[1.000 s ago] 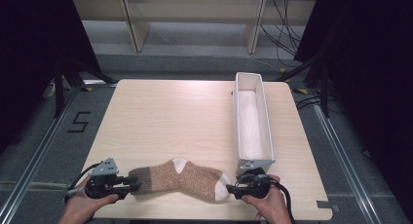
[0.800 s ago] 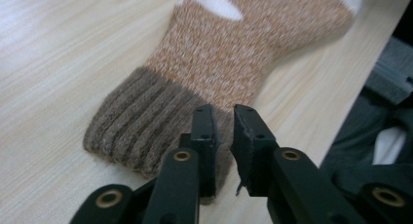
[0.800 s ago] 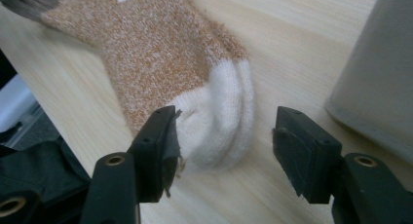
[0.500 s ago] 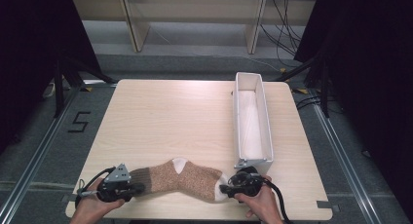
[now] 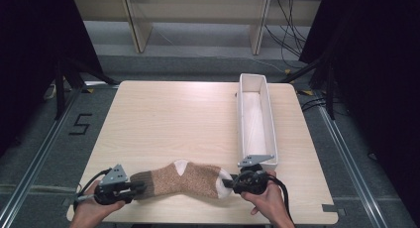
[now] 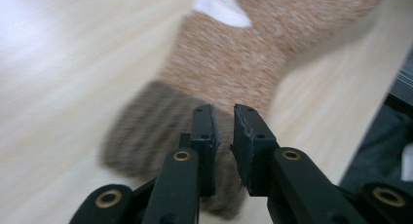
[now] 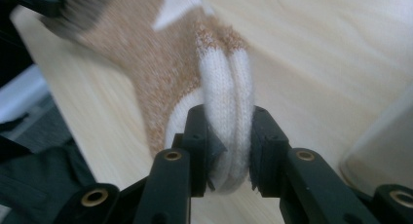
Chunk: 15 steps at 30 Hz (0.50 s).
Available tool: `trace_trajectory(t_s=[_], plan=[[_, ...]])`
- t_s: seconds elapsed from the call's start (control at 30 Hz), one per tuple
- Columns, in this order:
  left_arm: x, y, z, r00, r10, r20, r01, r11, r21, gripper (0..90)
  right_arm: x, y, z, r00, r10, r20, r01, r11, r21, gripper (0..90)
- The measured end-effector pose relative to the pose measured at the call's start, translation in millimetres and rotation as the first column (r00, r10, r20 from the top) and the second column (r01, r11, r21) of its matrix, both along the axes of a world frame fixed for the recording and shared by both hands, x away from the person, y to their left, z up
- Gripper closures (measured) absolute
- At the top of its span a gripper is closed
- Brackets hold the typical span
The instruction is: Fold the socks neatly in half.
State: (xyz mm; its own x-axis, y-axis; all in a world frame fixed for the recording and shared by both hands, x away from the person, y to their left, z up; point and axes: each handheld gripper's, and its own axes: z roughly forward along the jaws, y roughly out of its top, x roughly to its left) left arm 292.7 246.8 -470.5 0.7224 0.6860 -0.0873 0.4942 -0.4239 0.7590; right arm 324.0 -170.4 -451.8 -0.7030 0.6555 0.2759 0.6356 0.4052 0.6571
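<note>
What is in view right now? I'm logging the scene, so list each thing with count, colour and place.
sock: one, brown with white toe and heel patch, near edge of table, stretched between the grippers
bin: one, white, long and narrow, right side of table
table: one, light wood
left gripper: one, black, jaws nearly closed at the sock's dark cuff, just opened slightly
right gripper: one, black, just closed on the white toe
hands: two, at the bottom edge of the high view

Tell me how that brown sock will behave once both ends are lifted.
The sock is soft knit, so it will probably sag in the middle. Its white toe bunches between the right tool pads, suggesting it squashes easily. Likely light, and unlikely to slip from the grip.
</note>
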Motion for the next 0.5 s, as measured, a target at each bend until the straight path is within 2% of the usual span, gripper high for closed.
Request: trace_trajectory(t_s=[0.03, 0.1, 0.13, 0.17, 0.2, 0.23, 0.27, 0.33, 0.37, 0.4, 0.47, 0.5], plan=[[1.3, 6.0, 1.6, 1.0000, 0.006, 0.004, -0.006, 0.9998, 0.017, 78.4, 1.5, -0.4, 5.1, 1.0000, 0.002, 0.003, -0.002, 1.000, 0.012, 72.9], [3.2, 14.5, 0.6, 0.9996, 0.025, 0.012, -0.025, 0.9996, -0.009, 78.7, 6.1, 0.2, 16.8, 1.0000, 0.005, 0.001, -0.005, 1.000, 0.018, 73.0], [3.3, 16.0, -1.4, 0.9988, 0.049, 0.007, -0.048, 0.9983, -0.032, 78.9, 9.3, -0.2, 20.0, 0.9996, 0.009, 0.028, -0.009, 1.000, 0.009, 73.1], [4.2, 19.0, -2.9, 0.9990, 0.045, 0.005, -0.045, 0.9988, -0.018, 78.9, 11.1, 1.1, 24.9, 0.9996, 0.005, 0.029, -0.005, 1.000, 0.011, 73.2], [3.4, 17.1, -4.6, 0.9975, 0.071, 0.000, -0.071, 0.9970, -0.030, 78.9, 14.9, 2.4, 30.2, 0.9990, 0.013, 0.043, -0.013, 1.000, 0.011, 73.3], [3.4, 17.1, -4.6, 0.9975, 0.071, 0.000, -0.071, 0.9970, -0.030, 79.2, 14.9, 2.4, 30.2, 0.9990, 0.013, 0.043, -0.013, 1.000, 0.011, 73.3], [3.7, 18.1, -5.0, 0.9989, 0.047, 0.004, -0.047, 0.9988, -0.009, 80.4, 20.0, 5.2, 40.6, 0.9988, 0.018, 0.046, -0.019, 1.000, 0.007, 73.3], [3.5, 15.2, -5.9, 0.9994, 0.035, 0.000, -0.035, 0.9991, -0.022, 82.6, 21.8, 4.7, 43.3, 0.9986, 0.028, 0.045, -0.028, 1.000, -0.005, 73.3], [4.2, 9.5, -8.1, 0.9999, 0.014, -0.006, -0.014, 0.9999, 0.000, 83.3, 27.8, 8.4, 50.1, 0.9992, 0.027, 0.028, -0.027, 1.000, 0.000, 73.4], [4.2, 9.5, -8.1, 0.9999, 0.014, -0.006, -0.014, 0.9999, 0.000, 83.6, 27.8, 8.4, 50.1, 0.9992, 0.027, 0.028, -0.027, 1.000, 0.000, 73.4], [8.1, -3.3, -16.4, 0.9995, -0.005, -0.031, 0.006, 0.9999, 0.014, 84.2, 34.2, 16.1, 56.9, 0.9996, 0.029, -0.009, -0.028, 0.999, 0.020, 73.4], [10.4, -5.8, -19.2, 0.9994, -0.009, -0.032, 0.010, 0.9999, 0.012, 84.4, 37.9, 19.5, 60.1, 0.9987, 0.048, 0.017, -0.048, 0.999, 0.009, 73.4]])
